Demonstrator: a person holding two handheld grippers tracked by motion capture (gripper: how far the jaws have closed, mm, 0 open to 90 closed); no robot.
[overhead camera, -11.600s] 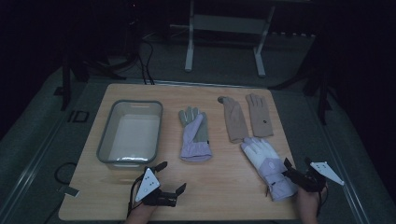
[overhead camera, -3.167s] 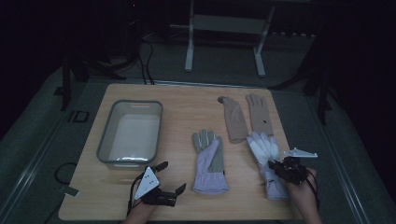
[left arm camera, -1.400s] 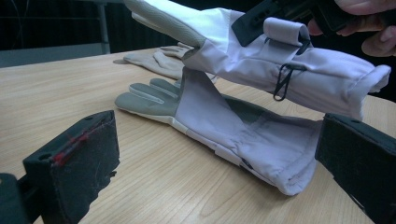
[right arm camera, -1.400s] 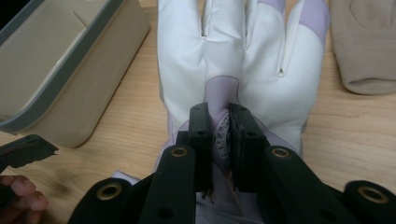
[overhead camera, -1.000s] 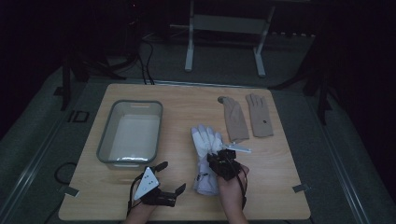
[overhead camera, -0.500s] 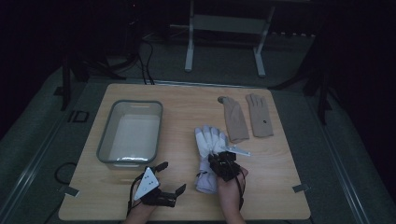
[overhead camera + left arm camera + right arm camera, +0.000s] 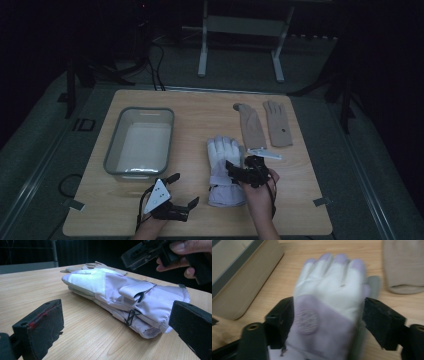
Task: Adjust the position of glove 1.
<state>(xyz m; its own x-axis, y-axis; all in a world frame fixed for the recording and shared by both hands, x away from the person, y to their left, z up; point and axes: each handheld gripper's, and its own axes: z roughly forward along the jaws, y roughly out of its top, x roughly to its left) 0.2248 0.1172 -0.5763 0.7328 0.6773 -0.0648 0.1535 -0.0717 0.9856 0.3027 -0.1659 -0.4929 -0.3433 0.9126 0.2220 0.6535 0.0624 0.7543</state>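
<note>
Two lilac-and-white winter gloves (image 7: 221, 165) lie stacked in the middle of the wooden table, fingers pointing away from me. My right gripper (image 7: 240, 172) hovers over the cuff end at the stack's right side. Its jaws have just been opening and now stand wide, with the top glove (image 7: 329, 290) between them and the pads apart from it. My left gripper (image 7: 184, 189) rests open near the front edge, aimed at the cuffs of the glove stack (image 7: 112, 287), nothing between its jaws.
A grey tray (image 7: 112, 155) with a pale inside stands at the left, and its corner (image 7: 242, 272) shows close to the gloves. Two beige knit gloves (image 7: 262, 125) lie flat at the back right. A white stand's legs rise behind the table.
The right gripper's jaws have spread apart and let go of the top glove, which stays on the other one. The right hand has shifted slightly right. The left gripper has not moved.
</note>
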